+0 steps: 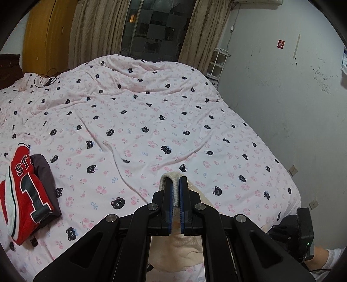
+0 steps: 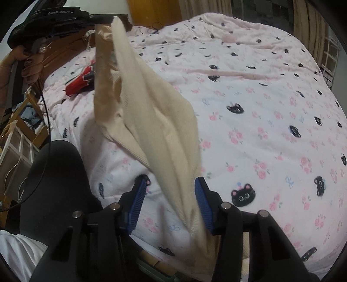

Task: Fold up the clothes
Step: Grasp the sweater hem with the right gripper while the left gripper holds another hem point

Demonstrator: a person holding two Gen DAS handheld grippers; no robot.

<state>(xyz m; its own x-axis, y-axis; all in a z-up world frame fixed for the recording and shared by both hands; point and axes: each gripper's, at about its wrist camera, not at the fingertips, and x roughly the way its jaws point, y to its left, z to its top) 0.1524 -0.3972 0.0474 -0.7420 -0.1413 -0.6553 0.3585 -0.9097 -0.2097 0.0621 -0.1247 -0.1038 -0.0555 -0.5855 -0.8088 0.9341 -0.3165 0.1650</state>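
Left gripper [image 1: 176, 184] pinches one cream knit garment [image 2: 151, 121] tight between its blue pads, lifted clear above the bed; right gripper [image 2: 171, 195] stands spread, the hanging cloth passing between its fingers and brushing the right-hand pad [image 2: 203, 206], not clamped. One folded red jersey [image 1: 26, 191], lettered "ST" over a "1", lies atop one dark garment [image 1: 45, 171] on the pink cat-print duvet [image 1: 151, 121]. Black device [image 2: 54, 17] reads "GenRobot.AI".

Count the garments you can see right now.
3: a cream garment hanging from the left gripper; a red jersey on the bedspread's left; a dark garment under it. More may be hidden.
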